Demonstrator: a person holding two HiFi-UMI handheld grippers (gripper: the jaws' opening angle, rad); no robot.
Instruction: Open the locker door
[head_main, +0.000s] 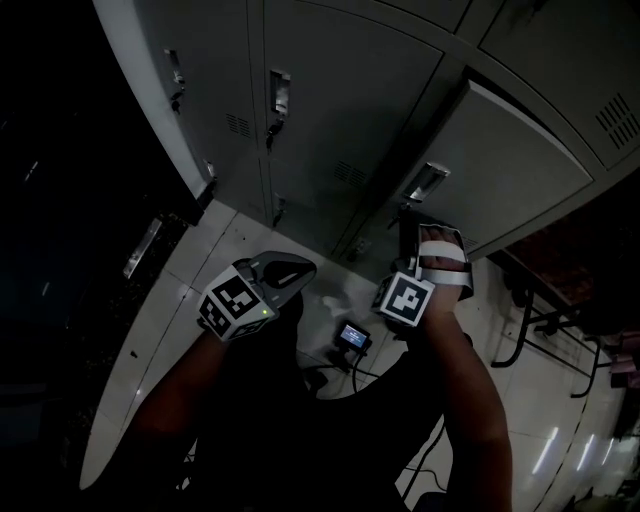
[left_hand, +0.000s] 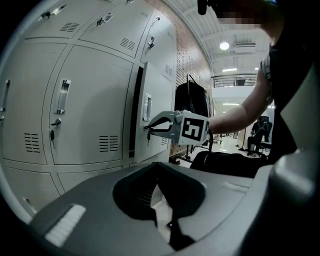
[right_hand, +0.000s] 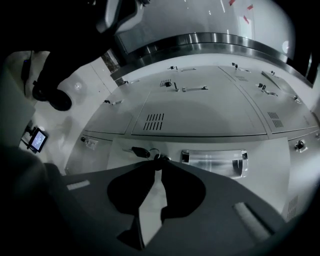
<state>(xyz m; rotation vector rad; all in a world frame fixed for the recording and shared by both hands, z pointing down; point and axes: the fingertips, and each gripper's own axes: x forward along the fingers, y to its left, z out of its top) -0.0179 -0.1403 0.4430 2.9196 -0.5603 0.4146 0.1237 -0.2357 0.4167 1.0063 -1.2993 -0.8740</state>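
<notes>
A bank of grey lockers (head_main: 330, 90) stands in front of me. One locker door (head_main: 510, 170) sits slightly ajar, with a dark gap (left_hand: 135, 115) along its edge. A key (right_hand: 159, 158) with a ring and a second key (right_hand: 140, 151) hanging from it sits in the lock beside the metal handle recess (right_hand: 214, 162). My right gripper (right_hand: 159, 160) has its tips pinched on that key; the head view shows the right gripper (head_main: 408, 218) at the door. My left gripper (head_main: 300, 270) hangs lower left, away from the lockers, jaws together and empty (left_hand: 156, 167).
The neighbouring lockers have their own handles and keys (head_main: 272, 120). A small lit screen (head_main: 352, 336) with cables lies on the pale tiled floor. A black metal frame (head_main: 530, 315) stands at the right. A dark bag (left_hand: 225, 162) sits near the lockers.
</notes>
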